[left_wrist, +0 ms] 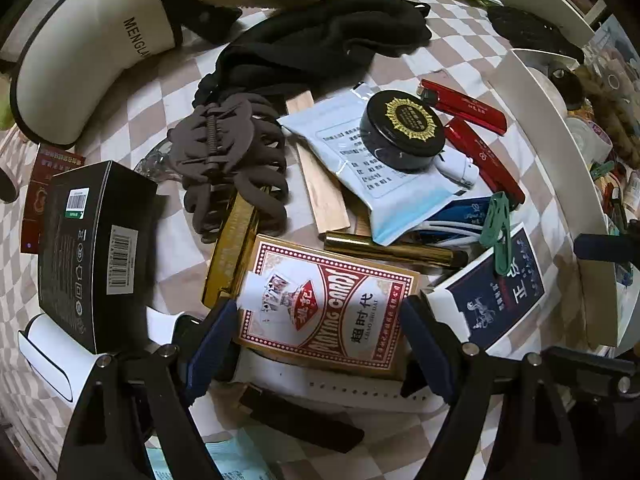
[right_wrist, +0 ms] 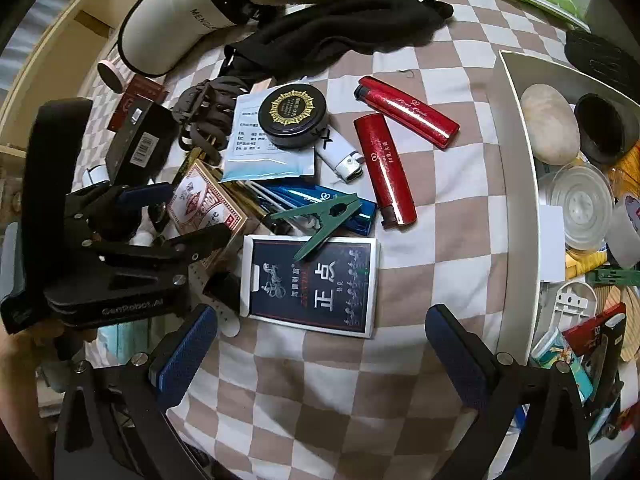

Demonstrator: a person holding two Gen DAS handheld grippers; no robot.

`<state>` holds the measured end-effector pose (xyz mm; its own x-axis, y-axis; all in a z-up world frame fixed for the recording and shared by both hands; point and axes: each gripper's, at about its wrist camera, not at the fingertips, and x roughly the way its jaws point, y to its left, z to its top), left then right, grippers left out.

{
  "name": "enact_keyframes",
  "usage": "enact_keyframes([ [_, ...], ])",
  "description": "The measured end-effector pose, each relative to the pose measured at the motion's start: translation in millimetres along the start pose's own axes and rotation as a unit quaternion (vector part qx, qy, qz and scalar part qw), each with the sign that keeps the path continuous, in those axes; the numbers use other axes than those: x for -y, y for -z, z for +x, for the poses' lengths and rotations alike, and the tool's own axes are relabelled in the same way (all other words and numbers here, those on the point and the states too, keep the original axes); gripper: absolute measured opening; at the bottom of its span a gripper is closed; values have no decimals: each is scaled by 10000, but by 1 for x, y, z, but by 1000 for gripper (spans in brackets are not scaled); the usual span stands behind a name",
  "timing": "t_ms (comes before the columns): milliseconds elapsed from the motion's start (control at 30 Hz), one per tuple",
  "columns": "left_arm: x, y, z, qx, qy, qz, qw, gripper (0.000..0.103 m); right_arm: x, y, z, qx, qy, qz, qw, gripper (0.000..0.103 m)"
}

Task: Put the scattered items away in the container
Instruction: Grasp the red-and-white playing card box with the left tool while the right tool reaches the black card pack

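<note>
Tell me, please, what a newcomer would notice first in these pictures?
Probably the red playing-card box, framed between the open fingers of the left gripper. Next, two glossy red lighters on the checked cloth, and the crowded white container at the right.

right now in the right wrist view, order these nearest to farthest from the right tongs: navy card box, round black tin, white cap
1. Navy and white card box, just ahead of the right tongs, slightly left.
2. Round black tin with gold emblem, mid-pile, on a pale blue packet.
3. White cap with black trim, far upper left.
</note>
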<state>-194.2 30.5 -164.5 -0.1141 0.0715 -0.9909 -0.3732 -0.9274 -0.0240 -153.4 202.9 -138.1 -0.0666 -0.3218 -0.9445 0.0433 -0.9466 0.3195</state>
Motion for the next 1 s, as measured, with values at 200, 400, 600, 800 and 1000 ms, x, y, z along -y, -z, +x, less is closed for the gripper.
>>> enact_keyframes([
  [200, -2, -2, 0, 6, 30, 189, 9998, 86, -1, -4, 6, -69, 37, 41, 10000, 103],
  [400, 2, -3, 5, -43, -80, 448, 9990, 92, 1, -5, 10, -126, 76, 94, 9998, 103],
  [600, 3, -8, 12, -109, -302, 544, 9980, 92, 1, -7, 15, -171, 117, 117, 9997, 103],
  [800, -9, -10, 19, -134, -184, 398, 9989, 94, 1, -9, 20, -219, 113, 199, 9995, 103],
  [1000, -24, -8, 17, -123, -34, 346, 9993, 93, -7, -13, 28, -286, 101, 204, 9993, 103],
])
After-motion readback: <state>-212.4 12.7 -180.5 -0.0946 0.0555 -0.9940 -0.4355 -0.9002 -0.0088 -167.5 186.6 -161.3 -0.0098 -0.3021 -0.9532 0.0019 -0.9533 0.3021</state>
